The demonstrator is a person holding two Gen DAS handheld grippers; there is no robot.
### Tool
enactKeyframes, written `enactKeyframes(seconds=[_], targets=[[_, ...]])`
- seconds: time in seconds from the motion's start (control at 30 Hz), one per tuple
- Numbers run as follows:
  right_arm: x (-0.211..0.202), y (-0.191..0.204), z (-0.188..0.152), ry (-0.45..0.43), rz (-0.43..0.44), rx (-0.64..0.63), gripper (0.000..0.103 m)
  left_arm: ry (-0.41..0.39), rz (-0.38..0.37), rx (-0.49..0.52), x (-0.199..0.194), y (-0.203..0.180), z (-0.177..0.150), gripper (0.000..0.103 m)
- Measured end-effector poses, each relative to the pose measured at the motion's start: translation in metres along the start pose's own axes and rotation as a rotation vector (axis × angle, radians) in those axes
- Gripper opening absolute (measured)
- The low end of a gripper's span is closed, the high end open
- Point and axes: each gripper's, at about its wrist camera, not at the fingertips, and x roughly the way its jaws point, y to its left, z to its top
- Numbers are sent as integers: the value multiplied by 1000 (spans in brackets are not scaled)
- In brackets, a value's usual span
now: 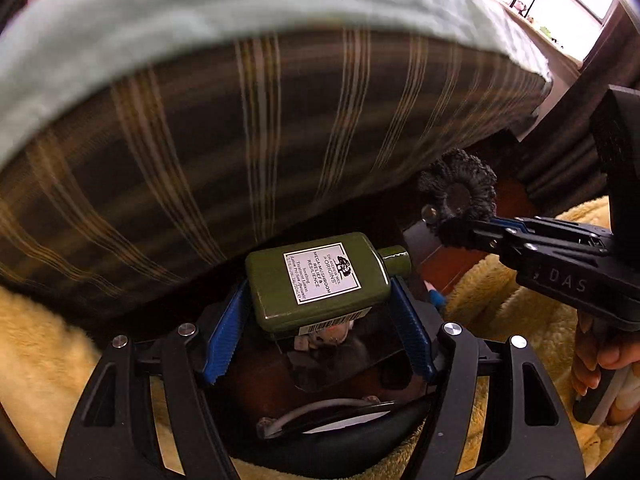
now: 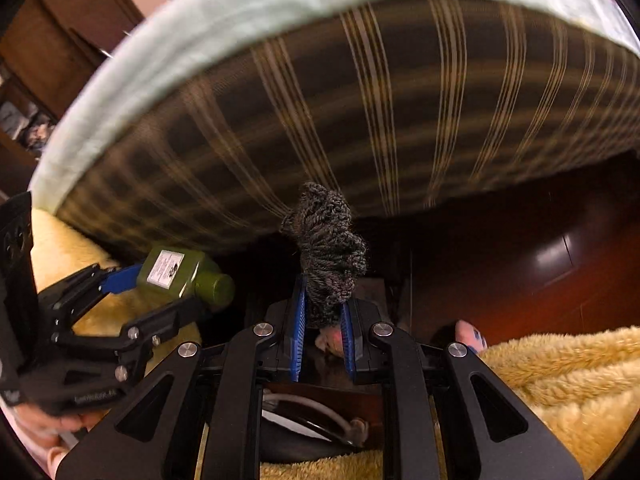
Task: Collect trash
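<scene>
A flat olive-green bottle (image 1: 316, 278) with a white label lies crosswise between the blue pads of my left gripper (image 1: 318, 332), which is shut on it; its cap points right. From the right wrist view the same green bottle (image 2: 176, 274) shows at the left, held in the left gripper (image 2: 152, 292). My right gripper (image 2: 324, 320) is shut on a dark grey crocheted scrunchie (image 2: 328, 256) that sticks up from between its pads. In the left wrist view the scrunchie (image 1: 460, 196) hangs at the tip of the right gripper (image 1: 464, 236), to the right of the bottle.
A bed side with a dark striped cover (image 1: 224, 152) under a pale green sheet (image 1: 200, 12) fills the upper view. A yellow fluffy rug (image 2: 560, 376) lies on the dark wooden floor (image 2: 520, 260). Below the grippers stands a dark bin (image 1: 344, 420). A hand (image 1: 600, 364) holds the right gripper's handle.
</scene>
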Motion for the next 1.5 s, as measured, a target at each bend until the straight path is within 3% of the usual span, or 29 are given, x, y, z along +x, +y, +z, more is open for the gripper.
enactKeyframes(seconds=[0.23,0.3,0.33,0.53,0.6,0.77,0.83,0.93,1.1,1.5], targets=[[12,1,3,2,-31,11,24,46,-18,-29,19,3,-2,67],[12,0,4,-5,-28,16,39,47,-26,-34,20,5,-1,69],[11,-2,3,-12,-26,18,52,43,-32,-35,18,5,-2,73],[-10,-14,16,-65,-19,51,55,9,-18,-13,3,7,-1,77],[-27,-16,24,-103,-16,44,59,-13,-10,4,-10,7,5,79],[-84,-10,44,-267,-55,-12,82,-131,27,45,-59,5,18,83],[-104,-9,57,-320,-58,-31,85,-173,19,37,-79,7,25,85],[-128,-6,82,-380,-52,-57,88,-231,8,26,-105,12,46,87],[-145,3,127,-420,-30,-96,88,-305,61,16,-132,26,91,88],[-103,8,242,-398,-26,-30,88,-375,164,-43,-122,76,198,88]])
